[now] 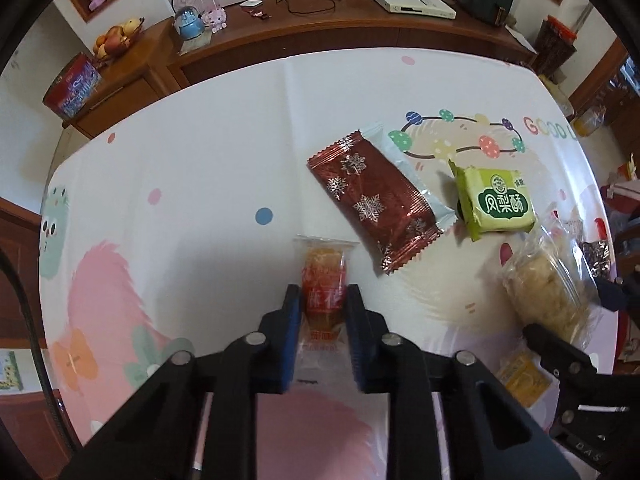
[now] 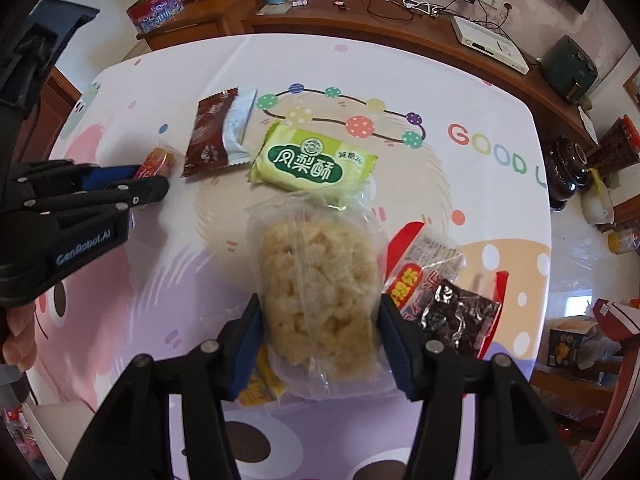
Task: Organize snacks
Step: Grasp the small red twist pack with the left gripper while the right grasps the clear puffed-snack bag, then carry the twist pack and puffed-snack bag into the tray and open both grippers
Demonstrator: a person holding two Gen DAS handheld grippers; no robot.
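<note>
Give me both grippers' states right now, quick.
Left gripper: closed on the small orange-red snack packet.
Right gripper: closed on the clear-wrapped puffed rice cake.

A fruit bowl and red tin sit on the sideboard.

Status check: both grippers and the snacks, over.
Left gripper shut on small red snack. Right gripper shut on clear-wrapped rice cake. Yellow packet lies underneath it.
</note>
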